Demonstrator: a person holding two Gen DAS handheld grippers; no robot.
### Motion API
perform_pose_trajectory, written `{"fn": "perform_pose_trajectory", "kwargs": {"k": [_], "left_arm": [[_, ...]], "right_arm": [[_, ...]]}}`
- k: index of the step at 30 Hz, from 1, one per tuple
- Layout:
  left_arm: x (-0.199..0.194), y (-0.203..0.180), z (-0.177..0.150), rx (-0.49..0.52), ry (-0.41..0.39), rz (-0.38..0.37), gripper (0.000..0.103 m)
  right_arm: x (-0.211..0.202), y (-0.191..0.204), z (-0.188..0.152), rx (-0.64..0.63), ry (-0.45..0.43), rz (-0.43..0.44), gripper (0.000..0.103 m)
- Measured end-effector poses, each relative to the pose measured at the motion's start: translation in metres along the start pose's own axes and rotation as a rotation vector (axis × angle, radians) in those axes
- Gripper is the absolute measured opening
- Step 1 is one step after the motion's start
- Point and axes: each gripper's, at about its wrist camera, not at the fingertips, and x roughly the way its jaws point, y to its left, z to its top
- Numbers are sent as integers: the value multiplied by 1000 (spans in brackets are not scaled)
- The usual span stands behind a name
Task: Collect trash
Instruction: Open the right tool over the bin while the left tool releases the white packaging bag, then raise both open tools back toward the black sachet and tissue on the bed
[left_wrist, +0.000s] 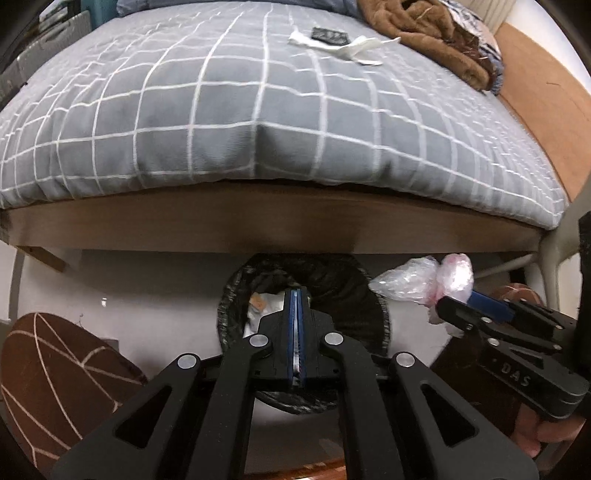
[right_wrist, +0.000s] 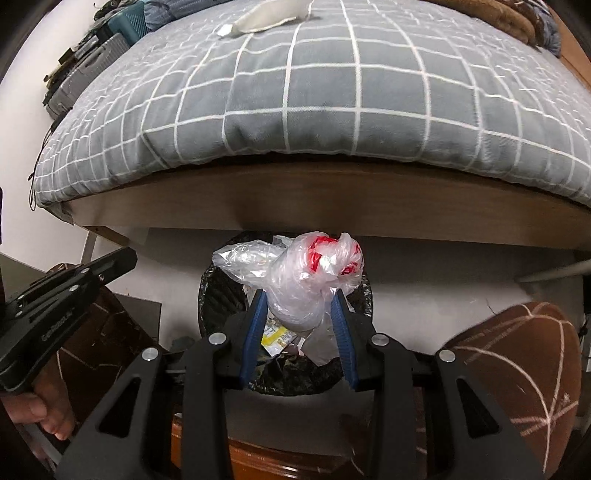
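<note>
On the pale floor (left_wrist: 155, 291) nearest the cameras sit brown patterned cushions (left_wrist: 55, 373) and a trash bin (right_wrist: 214, 295) lined in black, just before the wooden bed frame (right_wrist: 332, 199). Both tools tilt steeply down over it. The left gripper (left_wrist: 296, 295) has its blue pads pressed together, nothing between them. The right gripper (right_wrist: 301, 302) is clamped on a crumpled clear plastic bag (right_wrist: 306, 273) above the bin's mouth. Beyond, a grey checked quilt (left_wrist: 229, 103) carries white tissue (left_wrist: 332, 44) and a brown blanket (left_wrist: 424, 33).

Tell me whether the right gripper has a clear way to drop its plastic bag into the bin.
Probably yes. The right gripper holds the crumpled plastic bag above the open, black-lined bin, and nothing lies between them. The shut left gripper hangs over the bin too, but off to one side.
</note>
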Motion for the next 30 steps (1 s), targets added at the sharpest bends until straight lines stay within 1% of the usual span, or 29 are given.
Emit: {"fn": "perform_pose_trajectory", "kwargs": {"k": [1, 2, 3, 4, 6, 7, 9, 11, 14, 18, 20, 22, 24, 26, 27, 29, 30], "left_arm": [[4, 4, 1, -6, 8, 3, 2], [5, 5, 2, -10, 12, 3, 5], [7, 7, 3, -11, 16, 9, 14], [8, 7, 4, -12, 16, 19, 20], [10, 10, 5, -16, 2, 30, 41], [10, 12, 6, -24, -1, 32, 45], [12, 17, 7, -42, -4, 31, 60], [12, 20, 8, -45, -15, 48, 66], [9, 22, 8, -38, -28, 65, 79], [7, 21, 9, -21, -44, 87, 89], [8, 22, 9, -20, -45, 88, 91], [9, 22, 9, -21, -44, 93, 93], [9, 22, 9, -26, -44, 96, 96], [9, 23, 8, -27, -42, 97, 97], [9, 23, 7, -27, -42, 98, 97], [8, 23, 7, -26, -43, 97, 97], [7, 23, 7, -30, -45, 94, 97]], "right_arm": [[5, 2, 2, -7, 7, -3, 34], [8, 4, 3, -10, 12, -4, 34], [12, 5, 4, -13, 18, -4, 34], [16, 7, 5, -16, 27, -4, 34], [22, 10, 6, -23, 36, -4, 35], [26, 13, 7, -30, 44, -6, 35], [31, 17, 8, -39, 54, -6, 35], [36, 19, 6, -47, 63, -6, 35], [43, 27, 8, -63, 78, -4, 35], [45, 33, 9, -73, 78, -2, 36], [45, 34, 10, -73, 76, -8, 40], [44, 33, 11, -65, 70, -1, 49], [41, 32, 11, -69, 58, -7, 55], [36, 30, 12, -72, 35, -22, 68], [33, 29, 12, -71, 23, -26, 71], [25, 24, 13, -64, -5, -35, 82], [23, 23, 14, -63, -15, -43, 83]]}}
